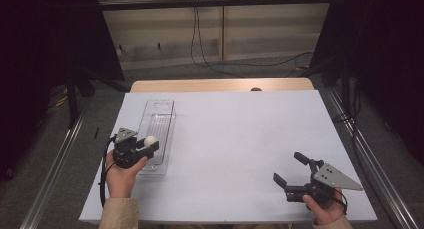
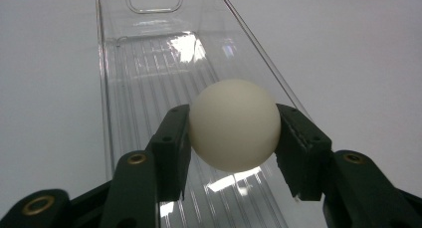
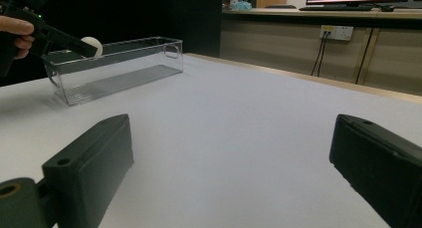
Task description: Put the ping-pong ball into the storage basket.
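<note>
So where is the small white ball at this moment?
The small white ball sits between the left gripper's jaws, above the near end of the clear plastic bin at the table's left.

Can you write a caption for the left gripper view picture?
Left gripper holds a white ball over the clear plastic bin.

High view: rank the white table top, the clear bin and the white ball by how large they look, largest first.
1. white table top, by far the largest.
2. clear bin, a long narrow box on its left side.
3. white ball, smallest, held in the left gripper over the bin's near end.
</note>
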`<state>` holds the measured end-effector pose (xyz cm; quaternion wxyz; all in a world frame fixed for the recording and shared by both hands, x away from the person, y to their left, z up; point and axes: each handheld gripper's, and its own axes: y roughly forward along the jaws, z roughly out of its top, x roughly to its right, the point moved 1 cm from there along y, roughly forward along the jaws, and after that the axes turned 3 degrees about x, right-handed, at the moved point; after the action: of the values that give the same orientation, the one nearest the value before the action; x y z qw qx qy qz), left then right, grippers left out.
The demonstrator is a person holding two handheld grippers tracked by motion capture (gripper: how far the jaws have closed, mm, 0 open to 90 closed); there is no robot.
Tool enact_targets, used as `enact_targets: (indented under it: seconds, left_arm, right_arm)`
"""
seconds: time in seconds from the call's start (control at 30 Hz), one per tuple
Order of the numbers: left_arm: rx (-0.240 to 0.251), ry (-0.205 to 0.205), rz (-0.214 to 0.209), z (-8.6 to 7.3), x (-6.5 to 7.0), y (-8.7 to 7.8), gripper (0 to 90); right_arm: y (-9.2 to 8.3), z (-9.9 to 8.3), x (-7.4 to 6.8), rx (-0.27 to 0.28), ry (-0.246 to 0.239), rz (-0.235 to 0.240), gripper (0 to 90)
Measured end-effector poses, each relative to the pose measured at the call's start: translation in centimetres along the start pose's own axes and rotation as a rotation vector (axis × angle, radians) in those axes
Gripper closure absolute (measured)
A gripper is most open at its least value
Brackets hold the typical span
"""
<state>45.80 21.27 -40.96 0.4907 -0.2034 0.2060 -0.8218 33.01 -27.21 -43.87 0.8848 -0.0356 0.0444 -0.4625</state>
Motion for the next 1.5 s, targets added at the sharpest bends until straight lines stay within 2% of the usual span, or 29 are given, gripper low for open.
enact_targets:
  seconds: [1.5]
  left_arm:
    - [-0.008,0.007,0.007,-0.17,0.02,0.18,50.9]
  right_arm:
    - [0.14,-0.04,-0.06,-0.001,-0.002,0.004,2.9]
